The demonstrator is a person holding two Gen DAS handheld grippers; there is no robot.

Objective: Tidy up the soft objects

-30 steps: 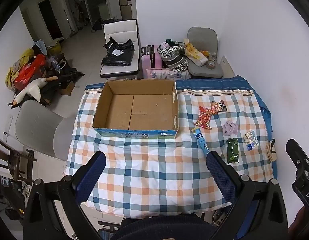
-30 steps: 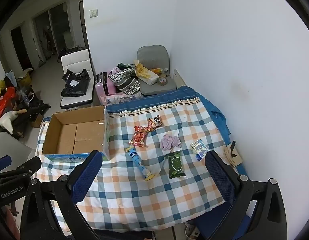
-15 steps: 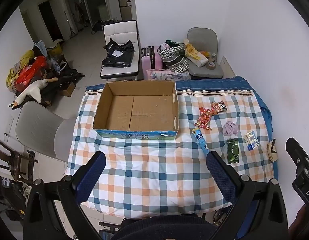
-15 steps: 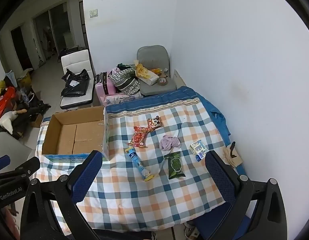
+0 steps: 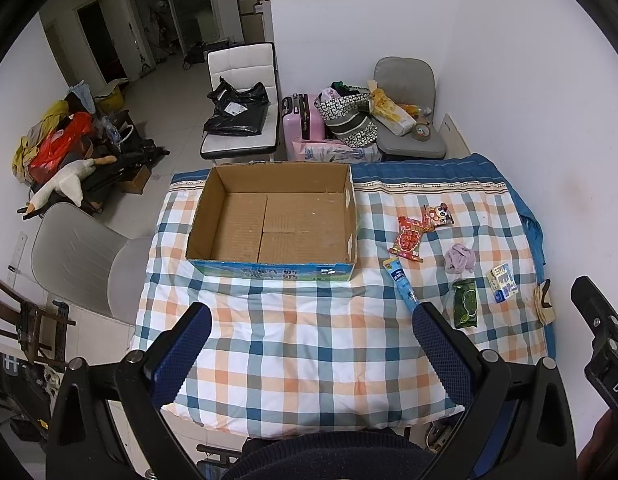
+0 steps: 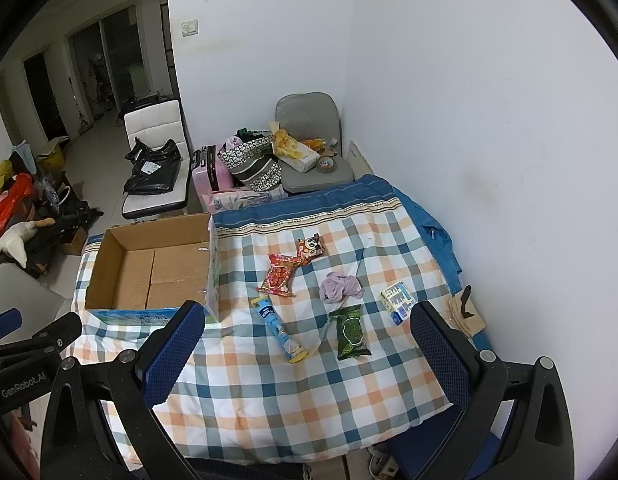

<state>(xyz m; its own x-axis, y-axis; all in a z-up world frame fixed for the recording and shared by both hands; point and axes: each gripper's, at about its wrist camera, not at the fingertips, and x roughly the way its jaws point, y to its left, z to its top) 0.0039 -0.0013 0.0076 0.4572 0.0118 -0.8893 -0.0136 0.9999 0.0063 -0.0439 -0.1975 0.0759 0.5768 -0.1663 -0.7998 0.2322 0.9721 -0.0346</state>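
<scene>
An empty open cardboard box (image 5: 273, 220) (image 6: 149, 268) sits on the left of a plaid-covered table (image 5: 309, 340) (image 6: 293, 384). To its right lie a red snack packet (image 6: 279, 276), a panda packet (image 6: 311, 247), a crumpled lilac cloth (image 6: 340, 286), a blue tube (image 6: 279, 328), a green packet (image 6: 351, 332) and a small white-blue carton (image 6: 397, 302). The same items show in the left wrist view around the lilac cloth (image 5: 461, 258). My left gripper (image 5: 309, 344) and right gripper (image 6: 305, 344) are open and empty, high above the near table edge.
A tan pad with a black hook (image 6: 465, 312) lies at the table's right edge by the white wall. Behind the table stand a grey chair (image 6: 313, 148), a pink suitcase (image 6: 207, 174), bags and a white chair (image 6: 157, 160). A grey chair (image 5: 81, 256) stands left of the table.
Both views have drawn back and up very slightly. Nothing on the table has moved and both grippers stay open.
</scene>
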